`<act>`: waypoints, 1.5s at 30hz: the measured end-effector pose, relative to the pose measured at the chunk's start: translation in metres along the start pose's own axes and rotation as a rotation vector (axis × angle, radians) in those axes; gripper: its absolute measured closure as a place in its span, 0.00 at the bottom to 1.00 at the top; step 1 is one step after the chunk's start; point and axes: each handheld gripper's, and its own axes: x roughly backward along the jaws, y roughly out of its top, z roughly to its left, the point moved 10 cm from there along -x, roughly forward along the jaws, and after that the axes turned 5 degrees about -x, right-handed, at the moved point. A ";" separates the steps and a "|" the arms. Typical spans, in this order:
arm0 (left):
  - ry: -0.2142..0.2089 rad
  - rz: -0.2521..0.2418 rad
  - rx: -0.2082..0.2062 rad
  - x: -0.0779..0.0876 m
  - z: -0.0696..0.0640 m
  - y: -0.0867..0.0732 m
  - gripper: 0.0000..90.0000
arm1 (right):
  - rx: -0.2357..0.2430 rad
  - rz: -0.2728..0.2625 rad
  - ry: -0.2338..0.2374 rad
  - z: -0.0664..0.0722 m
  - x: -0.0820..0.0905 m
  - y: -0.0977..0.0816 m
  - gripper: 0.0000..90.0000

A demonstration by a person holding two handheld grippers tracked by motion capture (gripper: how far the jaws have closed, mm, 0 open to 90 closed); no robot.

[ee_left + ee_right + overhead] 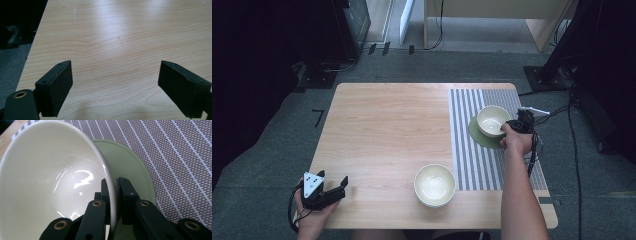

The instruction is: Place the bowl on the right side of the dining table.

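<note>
Jaws of the right gripper (113,195) pinch the cream bowl's (50,185) rim over a green saucer (130,165); left gripper (115,87) gapes.

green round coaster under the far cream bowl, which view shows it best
The right gripper view: the green round coaster lies close up on the striped grey placemat, beside the cream ceramic bowl whose rim the right gripper pinches. The high view shows it small, partly covered by that bowl.

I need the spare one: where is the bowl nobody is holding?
In the high view the free bowl sits on bare wood near the table's front edge, just left of the striped mat.
</note>
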 end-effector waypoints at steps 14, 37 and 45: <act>-0.001 -0.001 -0.003 0.000 0.000 0.000 0.14 | 0.030 -0.024 0.147 0.004 0.011 0.002 0.67; 0.003 -0.003 -0.004 0.000 -0.001 0.000 0.14 | 0.239 -0.177 0.169 0.003 0.037 -0.002 0.28; 0.002 -0.003 -0.002 0.000 -0.001 0.000 0.14 | 0.283 -0.273 0.189 0.007 0.053 -0.004 0.11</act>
